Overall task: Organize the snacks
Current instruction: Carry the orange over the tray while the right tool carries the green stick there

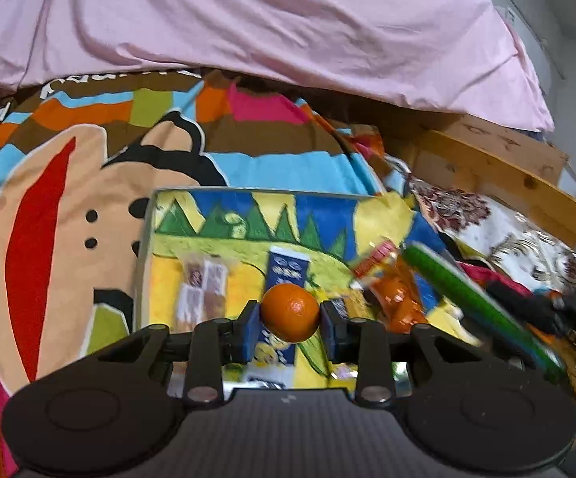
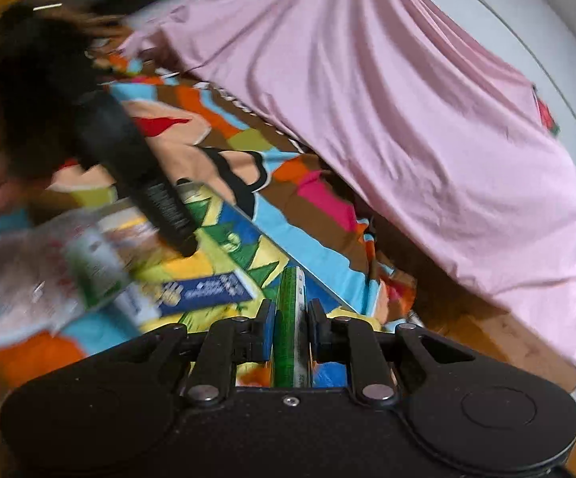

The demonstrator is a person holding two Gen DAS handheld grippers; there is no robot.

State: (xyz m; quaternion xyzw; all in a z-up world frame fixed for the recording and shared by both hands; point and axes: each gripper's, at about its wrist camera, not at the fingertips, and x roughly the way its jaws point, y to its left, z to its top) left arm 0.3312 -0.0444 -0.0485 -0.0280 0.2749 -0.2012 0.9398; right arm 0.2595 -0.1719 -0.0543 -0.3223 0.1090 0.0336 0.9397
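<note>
Snacks in both my grips, above the picture-printed tray (image 1: 148, 255): nearest in the left view, my left gripper (image 1: 289, 312) is clamped on a small orange (image 1: 289, 310), blue pads pressing its two sides, the fruit clear of the tray beneath. In the right view, my right gripper (image 2: 291, 320) is clenched on a thin green packet (image 2: 289, 318), held edge-on between the pads; the same green packet shows as a blurred green bar at the right of the left view.

Just beyond the orange, a dark blue packet (image 1: 286, 275) lies on the tray; to its left lie pale wrapped biscuits (image 1: 202, 283), to its right an orange wrapper (image 1: 395, 298). At the near left of the right view, a clear bag with green print (image 2: 88, 267) is too smeared to read.

Farther off, a bright cartoon blanket (image 1: 88, 183) spreads round the tray, and a pink sheet (image 1: 288, 28) drapes across the far side, a wooden frame (image 1: 498, 171) at far right.

I judge this the carrying step: both items picked, neither placed. Next I need a free spot on the tray for each, a steady lowering, and a gentle release so the orange does not roll.
</note>
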